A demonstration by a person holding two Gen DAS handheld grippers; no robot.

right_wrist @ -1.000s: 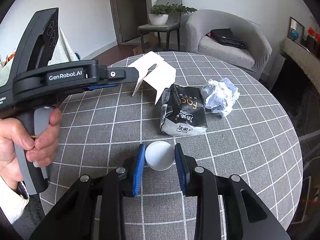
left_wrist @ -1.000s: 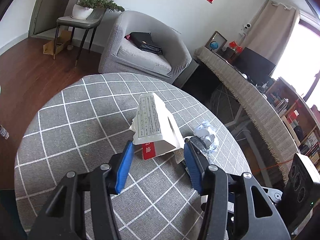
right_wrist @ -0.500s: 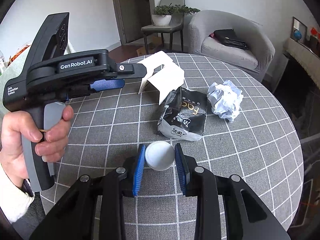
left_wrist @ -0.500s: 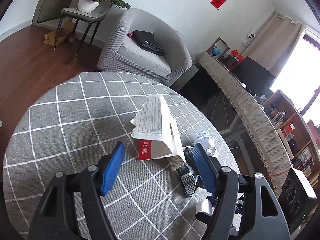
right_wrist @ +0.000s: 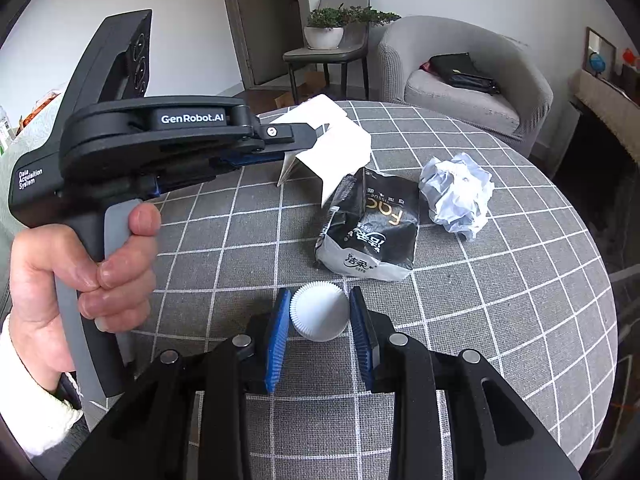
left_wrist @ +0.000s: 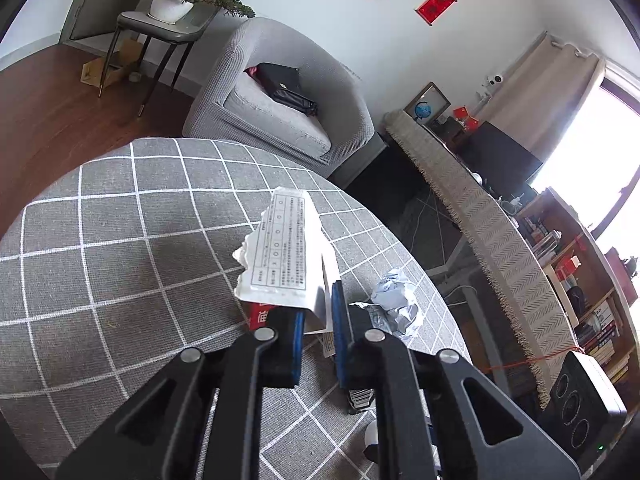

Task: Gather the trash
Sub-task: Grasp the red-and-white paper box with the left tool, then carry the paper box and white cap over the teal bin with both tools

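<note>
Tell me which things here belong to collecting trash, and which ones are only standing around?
Belong to the job:
- torn white carton, left gripper closing on its flap
- paper cupcake liner, in the right gripper
- black tissue pack
- crumpled paper ball

Just there:
- grey armchair
- potted plant
- black bag

A round table [right_wrist: 520, 320] (grey cloth with a white grid) carries a torn white carton [right_wrist: 340, 148], a black tissue pack [right_wrist: 372, 232], crumpled paper [right_wrist: 456, 196] and a white paper cup [right_wrist: 319, 312].

R gripper [right_wrist: 319, 330] clamps white paper cup [right_wrist: 319, 311] (on table).
</note>
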